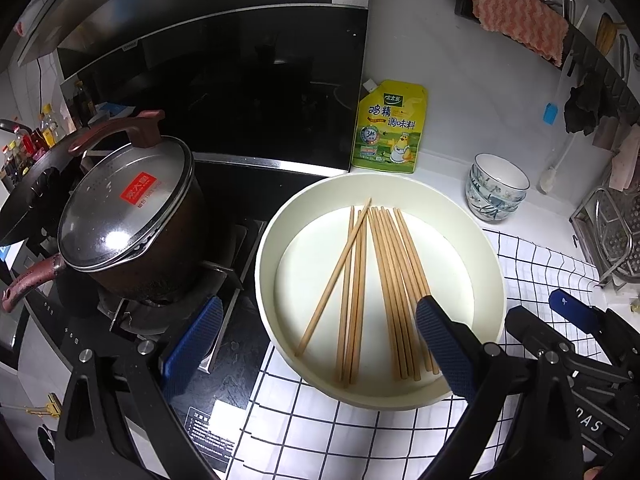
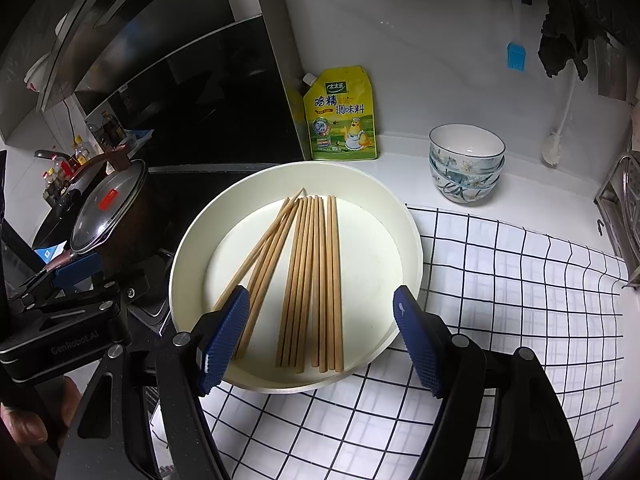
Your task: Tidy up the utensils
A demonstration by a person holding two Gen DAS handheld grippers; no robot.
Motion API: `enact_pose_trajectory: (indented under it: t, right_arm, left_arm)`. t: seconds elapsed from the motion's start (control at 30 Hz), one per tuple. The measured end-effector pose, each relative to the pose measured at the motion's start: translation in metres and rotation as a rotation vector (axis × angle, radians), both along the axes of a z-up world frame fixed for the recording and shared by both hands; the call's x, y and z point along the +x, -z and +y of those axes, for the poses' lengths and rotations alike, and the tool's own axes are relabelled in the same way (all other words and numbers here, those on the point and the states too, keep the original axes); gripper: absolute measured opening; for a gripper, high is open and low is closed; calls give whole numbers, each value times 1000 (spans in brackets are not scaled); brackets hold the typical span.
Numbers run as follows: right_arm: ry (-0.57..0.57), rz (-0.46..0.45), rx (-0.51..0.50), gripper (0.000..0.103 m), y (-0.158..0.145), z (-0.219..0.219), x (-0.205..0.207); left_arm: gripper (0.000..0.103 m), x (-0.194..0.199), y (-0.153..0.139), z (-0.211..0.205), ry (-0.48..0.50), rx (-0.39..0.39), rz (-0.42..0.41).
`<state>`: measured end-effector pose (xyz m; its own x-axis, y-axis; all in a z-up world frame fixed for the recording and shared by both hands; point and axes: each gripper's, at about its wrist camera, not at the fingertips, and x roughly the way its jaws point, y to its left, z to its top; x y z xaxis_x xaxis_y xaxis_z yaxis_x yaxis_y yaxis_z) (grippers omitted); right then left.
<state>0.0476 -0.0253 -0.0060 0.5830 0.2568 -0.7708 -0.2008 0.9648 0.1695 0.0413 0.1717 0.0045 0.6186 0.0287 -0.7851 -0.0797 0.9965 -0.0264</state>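
Note:
Several wooden chopsticks [image 1: 380, 280] lie in a round cream tray [image 1: 272, 248] on a checked cloth; they also show in the right wrist view [image 2: 312, 280] in the same tray [image 2: 408, 240]. My left gripper [image 1: 316, 332] is open and empty, hovering over the tray's near left side, one finger over the stove. My right gripper [image 2: 320, 320] is open and empty, straddling the near ends of the chopsticks above the tray. The right gripper also shows in the left wrist view [image 1: 568, 316] at the right.
A lidded dark pot [image 1: 128, 216] sits on the stove at left. A yellow seasoning pouch [image 1: 390, 128] leans on the wall. Stacked patterned bowls [image 2: 466, 164] stand behind the tray at right. A metal rack [image 1: 612, 232] is at far right.

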Motion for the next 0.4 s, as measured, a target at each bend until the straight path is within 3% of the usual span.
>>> enact_pose_trajectory:
  t: [0.4]
  right_arm:
    - [-2, 2, 0, 71, 0, 0, -2]
  left_arm:
    - [96, -3, 1, 1, -2, 2, 4]
